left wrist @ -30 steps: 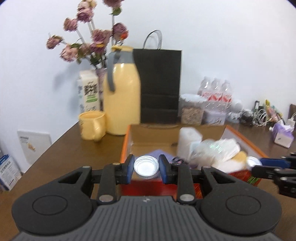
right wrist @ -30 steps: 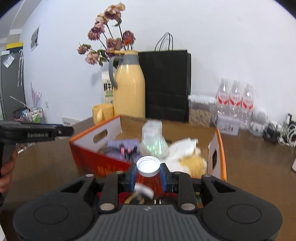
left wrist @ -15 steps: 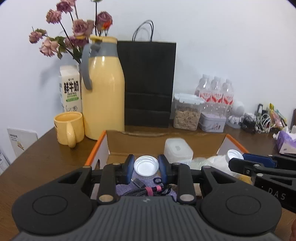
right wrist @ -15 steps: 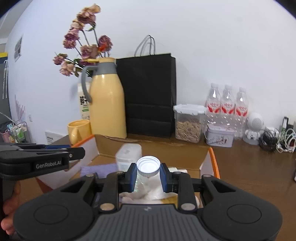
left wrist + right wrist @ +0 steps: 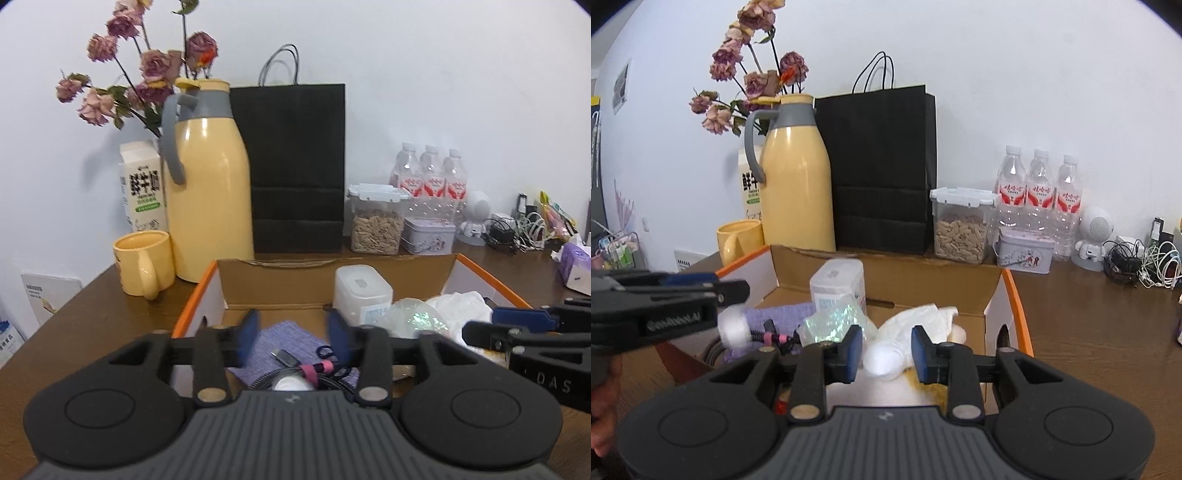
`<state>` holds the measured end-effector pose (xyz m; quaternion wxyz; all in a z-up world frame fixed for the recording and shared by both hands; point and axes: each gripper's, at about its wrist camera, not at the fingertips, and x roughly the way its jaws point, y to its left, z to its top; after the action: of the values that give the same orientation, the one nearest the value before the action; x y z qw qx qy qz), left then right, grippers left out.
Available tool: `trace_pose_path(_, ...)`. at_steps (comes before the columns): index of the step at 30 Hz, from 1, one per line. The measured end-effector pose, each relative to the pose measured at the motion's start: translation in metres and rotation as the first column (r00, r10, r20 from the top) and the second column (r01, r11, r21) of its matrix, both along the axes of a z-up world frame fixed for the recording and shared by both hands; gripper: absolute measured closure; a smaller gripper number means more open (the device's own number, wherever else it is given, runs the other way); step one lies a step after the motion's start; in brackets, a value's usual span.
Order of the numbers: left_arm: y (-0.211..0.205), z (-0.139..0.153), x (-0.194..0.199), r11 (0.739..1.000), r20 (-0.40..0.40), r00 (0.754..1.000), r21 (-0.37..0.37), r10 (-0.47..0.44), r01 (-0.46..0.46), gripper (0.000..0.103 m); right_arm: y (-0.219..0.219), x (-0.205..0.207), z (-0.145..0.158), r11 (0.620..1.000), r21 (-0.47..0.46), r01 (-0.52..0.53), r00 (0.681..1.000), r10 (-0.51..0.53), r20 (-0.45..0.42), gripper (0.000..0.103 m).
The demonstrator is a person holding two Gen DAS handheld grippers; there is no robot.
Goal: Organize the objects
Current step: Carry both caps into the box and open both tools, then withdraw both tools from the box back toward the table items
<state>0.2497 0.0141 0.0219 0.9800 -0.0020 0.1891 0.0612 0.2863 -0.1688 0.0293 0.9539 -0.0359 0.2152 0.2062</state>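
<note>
Left tool [image 5: 291,334]: its blue pads stand wide apart over the box; the jaws have just been opening, and nothing is pressed between them.
Left bottle [image 5: 291,384]: its white cap shows low down, under the gap of the left tool, on the purple cloth in the box. In the right wrist view it is a blurry white shape [image 5: 733,328] just under the left tool's tip.
Right tool [image 5: 882,350]: its pads stand part way apart; the jaws have just been opening too.
Right bottle [image 5: 882,360]: its white cap sits between the right tool's pads, a bit lower, with a gap on each side. It looks blurry, over the white tissue in the box.
Box [image 5: 280,284]: brown cardboard inside, orange rim, open top, on the brown tabletop [image 5: 1089,314].
In the box: a purple cloth [image 5: 284,332], a black cable with a pink tie [image 5: 317,369], a white tub [image 5: 362,291], a shiny clear bag [image 5: 834,319] and crumpled white tissue [image 5: 919,319].
Behind the box: a yellow jug [image 5: 207,184], a yellow mug [image 5: 144,262], a black paper bag [image 5: 295,166], a seed jar [image 5: 962,225] and three water bottles [image 5: 1039,184].
Hand [image 5: 604,417]: a bit of it shows at the left edge, behind the left tool.
</note>
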Motion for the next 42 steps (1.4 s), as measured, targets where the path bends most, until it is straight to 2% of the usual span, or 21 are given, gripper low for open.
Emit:
trace_pose_path(1,0.001,0.000,-0.001,1.000,0.008,1.000,0.002,0.015,-0.015,0.022,0.000,-0.001,0.000,1.000,-0.001,0.003,1.000,-0.003,0.002,0.054)
trace_pose_path(2,0.002,0.001,-0.003,1.000,0.020,0.999,0.004,0.029,-0.029,0.017,0.000,-0.001,0.000,1.000,-0.001,0.009,1.000,-0.009,0.008,0.046)
trace_pose_path(4,0.004,0.004,-0.007,0.999,0.044,0.998,0.002,0.048,-0.048,0.002,-0.002,-0.004,0.002,1.000,0.006,0.025,0.999,-0.025,0.032,0.018)
trace_pose_path(8,0.008,0.007,-0.010,0.998,0.068,0.996,-0.016,0.066,-0.065,0.000,-0.006,-0.008,0.004,0.999,0.028,0.046,0.997,-0.048,0.064,0.000)
trace_pose_path(19,0.005,0.004,-0.011,0.999,0.060,0.997,-0.004,0.055,-0.054,0.000,-0.006,-0.007,0.003,0.999,0.023,0.039,0.998,-0.041,0.053,0.000)
trace_pose_path(27,0.003,0.016,-0.024,0.998,0.053,0.996,-0.020,0.066,-0.065,0.000,-0.008,-0.020,0.015,0.999,0.011,0.032,0.996,-0.033,0.080,0.000)
trace_pose_path(34,0.000,0.021,-0.047,0.994,-0.010,0.995,-0.024,0.103,-0.104,0.000,-0.019,-0.043,0.022,1.000,-0.023,0.018,0.998,-0.017,0.057,0.000)
trace_pose_path(42,-0.013,0.012,-0.073,0.992,-0.153,0.981,-0.030,0.118,-0.124,0.000,-0.047,-0.069,0.015,0.999,-0.036,0.029,1.000,-0.028,0.011,0.000)
